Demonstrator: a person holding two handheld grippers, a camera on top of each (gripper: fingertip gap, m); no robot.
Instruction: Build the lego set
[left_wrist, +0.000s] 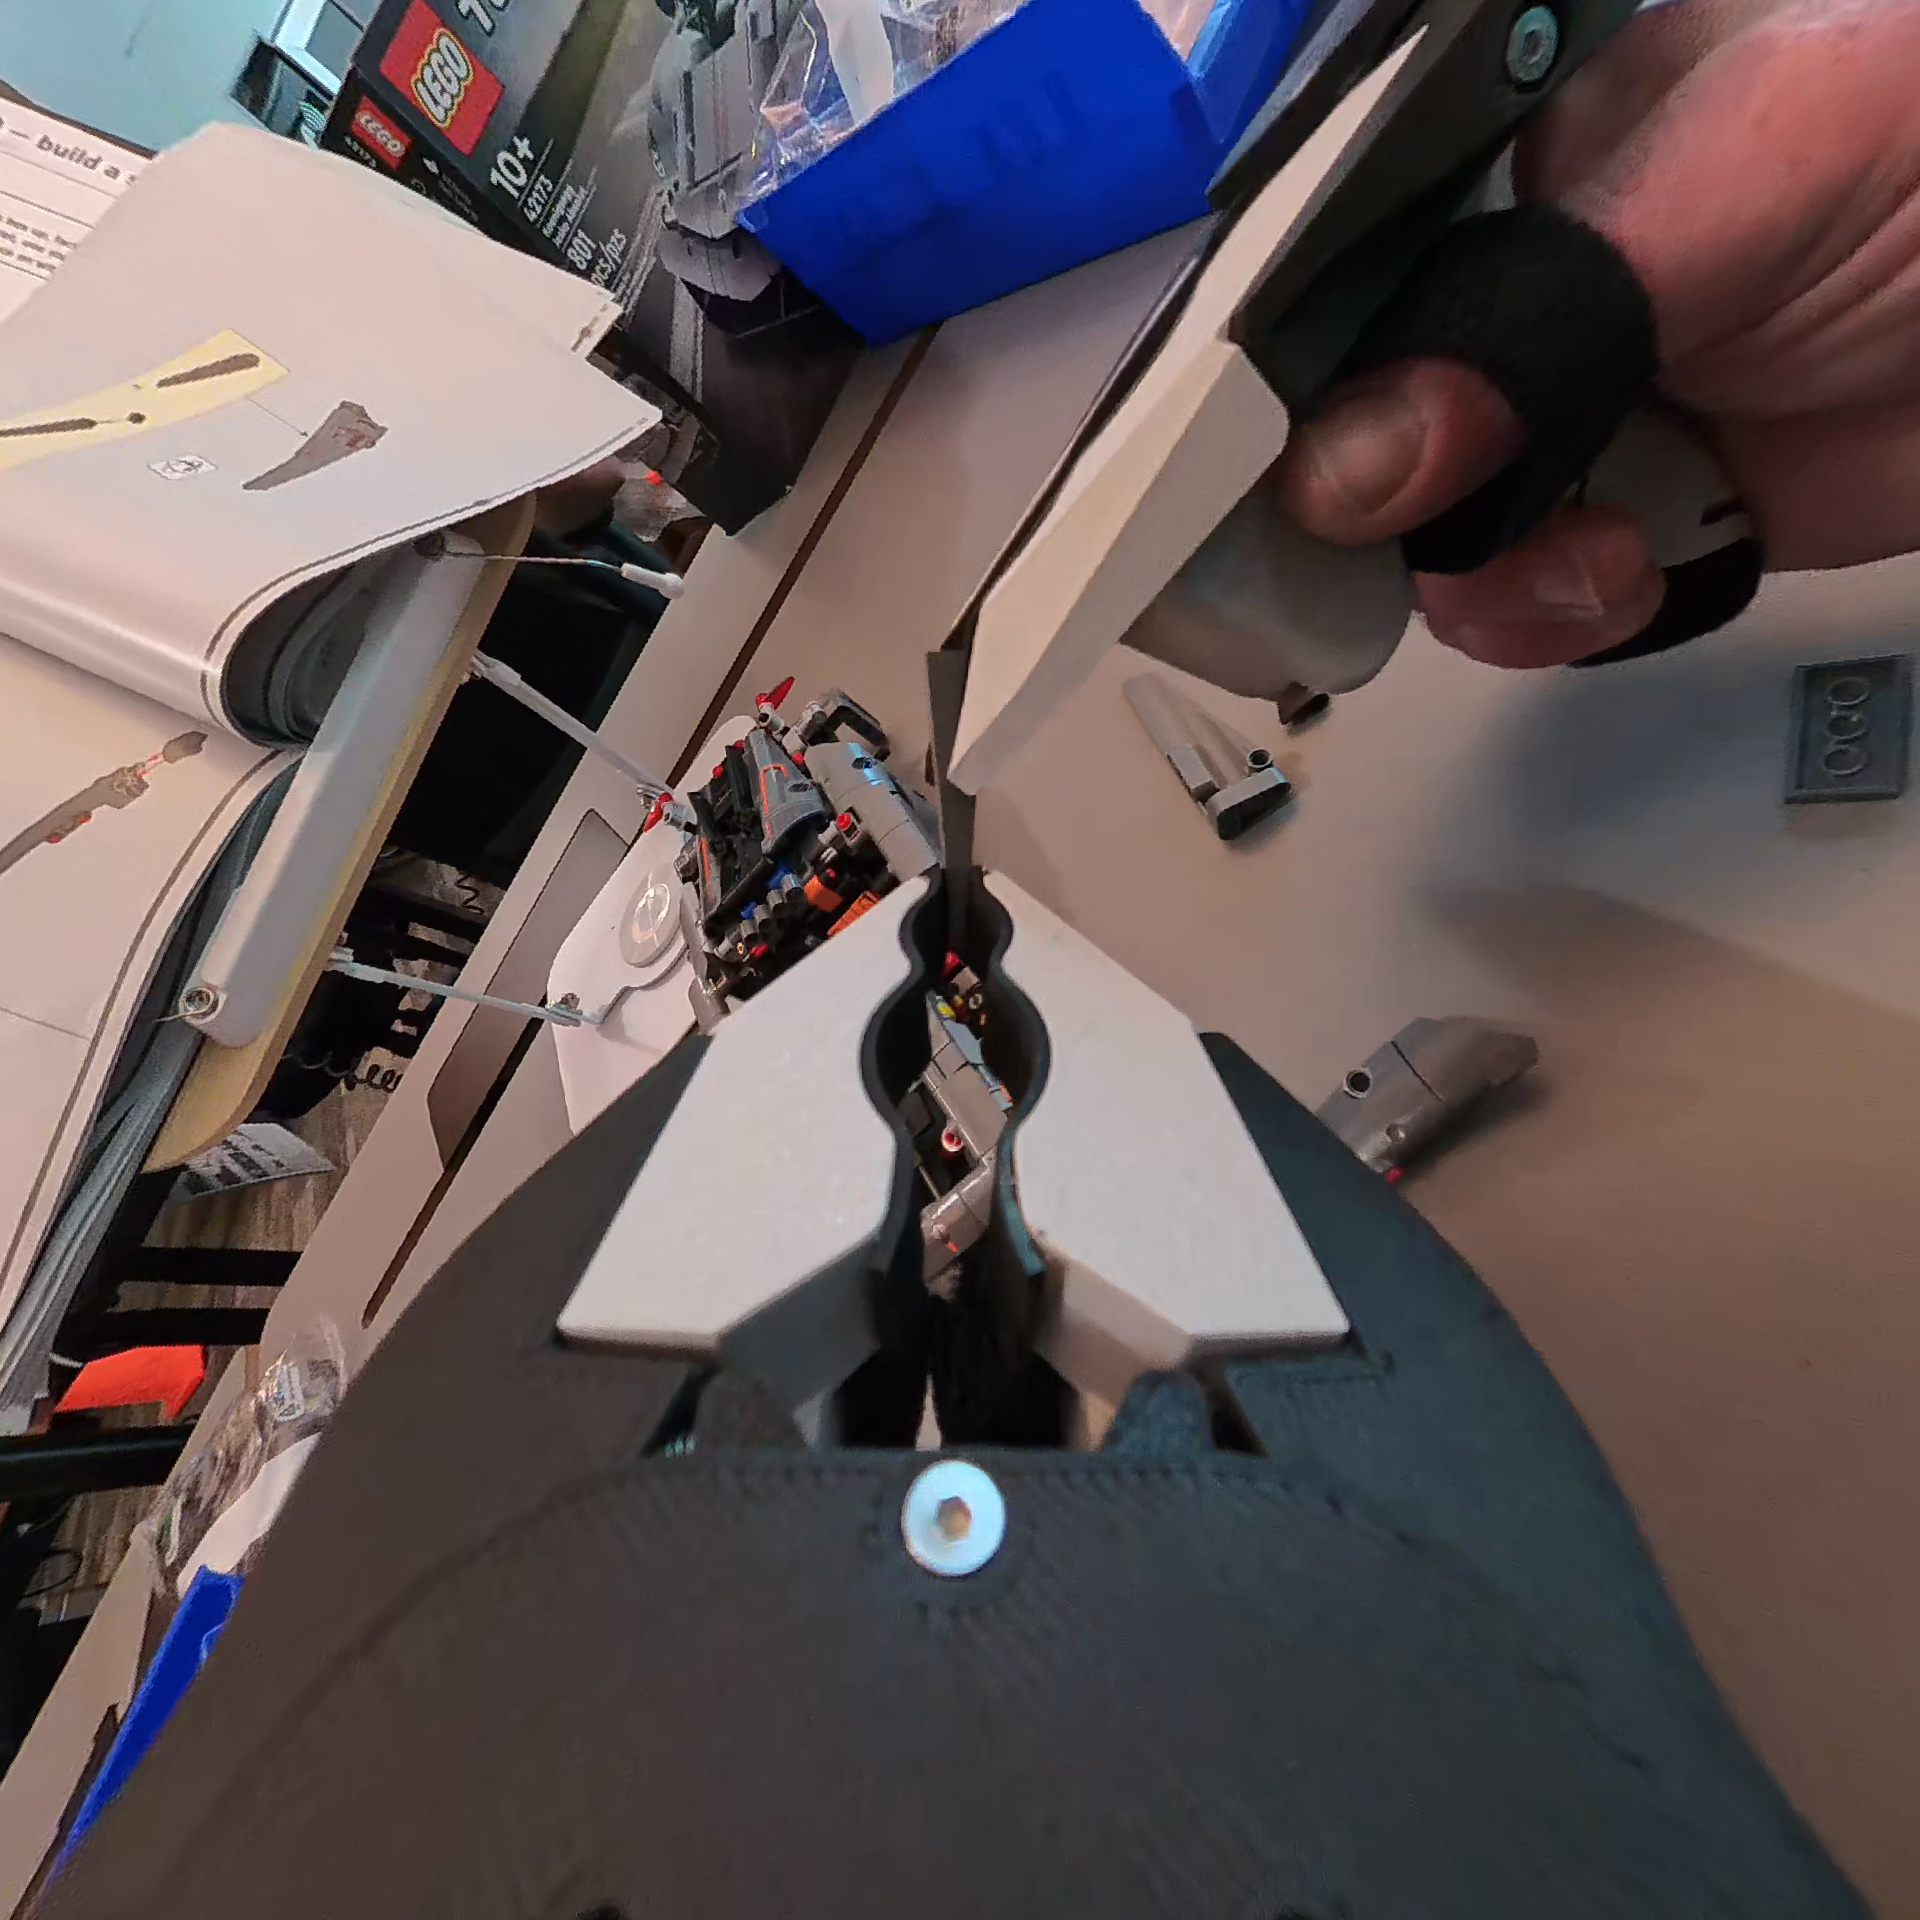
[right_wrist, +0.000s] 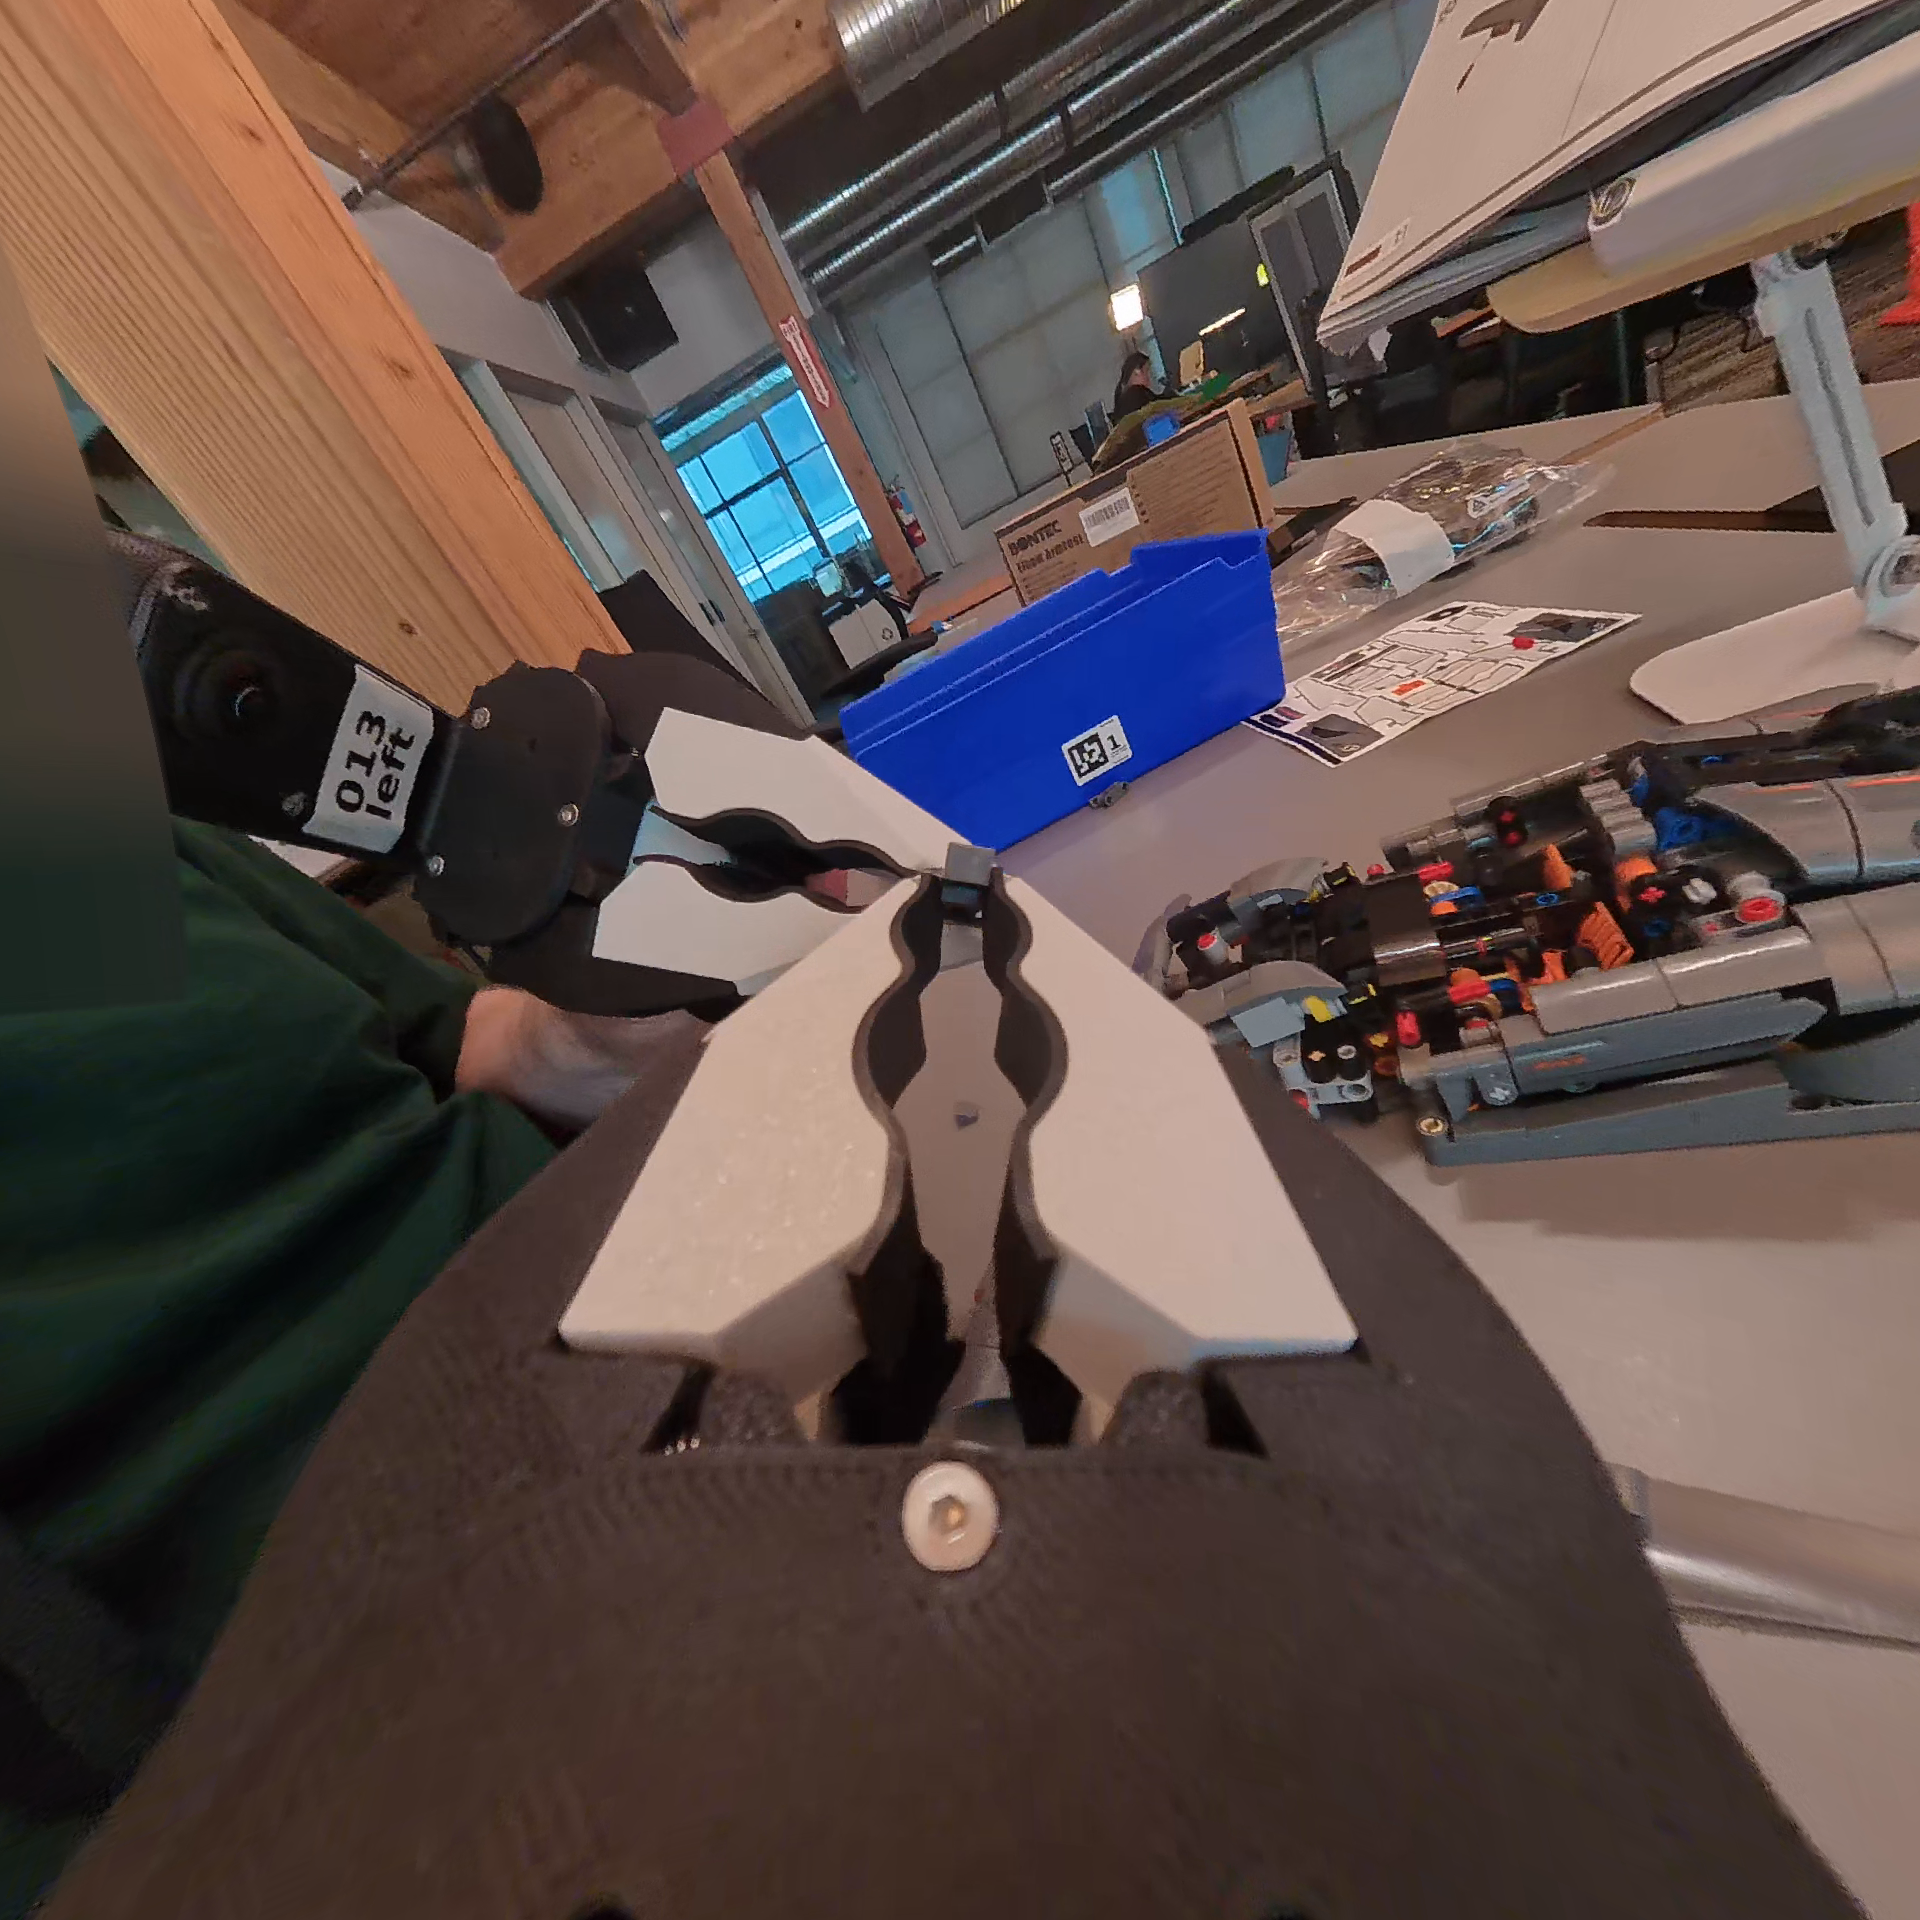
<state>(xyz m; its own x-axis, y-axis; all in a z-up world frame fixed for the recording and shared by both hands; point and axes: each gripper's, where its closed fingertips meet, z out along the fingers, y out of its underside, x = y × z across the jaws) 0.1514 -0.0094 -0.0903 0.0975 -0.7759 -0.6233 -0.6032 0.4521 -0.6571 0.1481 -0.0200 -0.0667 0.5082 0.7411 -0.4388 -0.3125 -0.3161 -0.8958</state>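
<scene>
My right gripper (right_wrist: 961, 883) is shut on a small grey-and-black Lego piece (right_wrist: 964, 864), held in the air above the table. My left gripper (left_wrist: 956, 896) meets it tip to tip, its jaws closed to a narrow gap around a thin dark part (left_wrist: 951, 831); it looks pinched on the same piece. The left gripper also shows in the right wrist view (right_wrist: 906, 862), and the right gripper in the left wrist view (left_wrist: 951, 769) with a hand (left_wrist: 1662, 312) on it. The part-built grey, black and orange Lego car (left_wrist: 790, 831) (right_wrist: 1558, 956) lies on the table beyond the tips.
An open instruction booklet (left_wrist: 260, 416) (right_wrist: 1558, 125) rests on a white stand (right_wrist: 1829, 436). There are blue bins (left_wrist: 987, 177) (right_wrist: 1070, 686), the Lego box (left_wrist: 499, 135), a parts bag (right_wrist: 1434, 530) and a printed sheet (right_wrist: 1444, 665). Loose grey pieces (left_wrist: 1221, 758) (left_wrist: 1434, 1091) (left_wrist: 1849, 727) lie on the table. The grippers are tip to tip, or close to it.
</scene>
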